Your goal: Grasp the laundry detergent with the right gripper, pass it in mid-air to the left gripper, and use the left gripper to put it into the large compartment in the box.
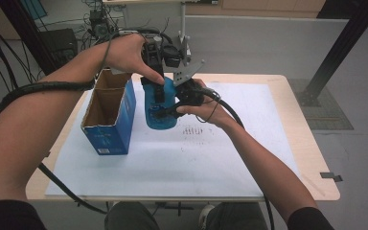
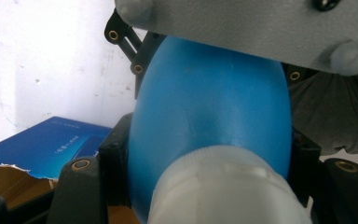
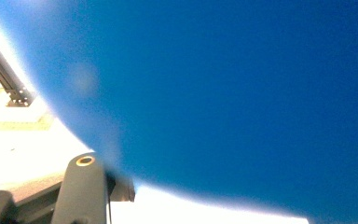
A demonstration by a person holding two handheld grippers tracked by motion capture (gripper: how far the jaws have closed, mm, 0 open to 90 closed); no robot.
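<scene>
lab: cable tangle (image 1: 96, 21), black frame posts (image 1: 345, 43), bare floor (image 1: 268, 43).

Both grippers are black, with brass-ringed screw holes in the jaw arms, seen in the left gripper view beside the blue bottle (image 2: 205, 116). The left gripper (image 1: 159, 93) trails a thick black ribbed cable; a thinner black cable runs from the right gripper (image 1: 172, 111). A grey three-cornered plate (image 1: 188, 72) with black screws and pale rounded knobs tops the right gripper, above the bottle. The person wears short black sleeves (image 1: 311, 218) and grey trousers.
</scene>
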